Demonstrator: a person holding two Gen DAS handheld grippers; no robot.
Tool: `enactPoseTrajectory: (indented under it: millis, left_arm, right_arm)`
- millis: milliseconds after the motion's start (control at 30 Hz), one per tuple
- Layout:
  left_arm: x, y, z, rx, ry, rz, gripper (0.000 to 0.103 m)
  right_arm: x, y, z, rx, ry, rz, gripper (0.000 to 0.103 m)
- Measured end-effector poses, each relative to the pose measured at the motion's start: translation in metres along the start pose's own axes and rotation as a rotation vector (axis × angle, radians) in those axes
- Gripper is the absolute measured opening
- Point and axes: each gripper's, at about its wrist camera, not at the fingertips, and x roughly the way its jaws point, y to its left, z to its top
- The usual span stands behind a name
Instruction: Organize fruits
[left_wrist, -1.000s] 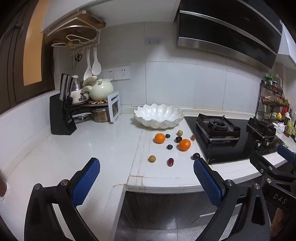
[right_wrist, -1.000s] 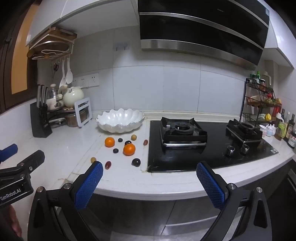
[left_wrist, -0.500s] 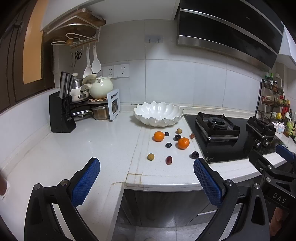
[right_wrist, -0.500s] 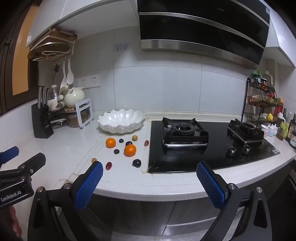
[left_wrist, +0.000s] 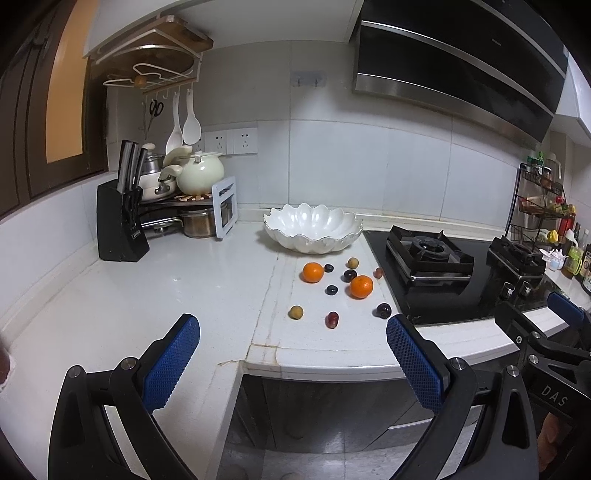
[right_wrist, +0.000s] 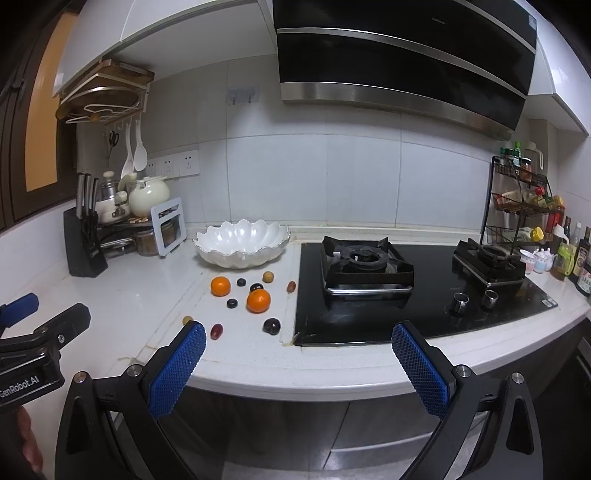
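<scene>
Hovering off the counter edge, left gripper (left_wrist: 291, 350) and right gripper (right_wrist: 297, 354) both spread, holding nothing. Fruit lies loose at 12 o'clock before the bowl (left_wrist: 314, 236). Take the near plum (right_wrist: 272, 326) first, squeeze gently.

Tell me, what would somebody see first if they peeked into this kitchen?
Probably the two bright round oranges lying on the white stone counter among small dark and yellowish fruits. Right behind them sits a big white scalloped ceramic bowl, with nothing showing inside it. To the right of the fruit is the black gas stove, and both blue-padded claws, left and right, hang open in front.
</scene>
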Motion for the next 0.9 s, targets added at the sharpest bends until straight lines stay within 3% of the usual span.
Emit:
enactPoseTrajectory:
  millis: [900]
  left_arm:
    - [-0.013, 0.001, 0.002, 0.013, -0.031, -0.001, 0.103]
  right_arm:
    - [-0.008, -0.003, 0.000, 0.002, -0.019, -0.002, 0.102]
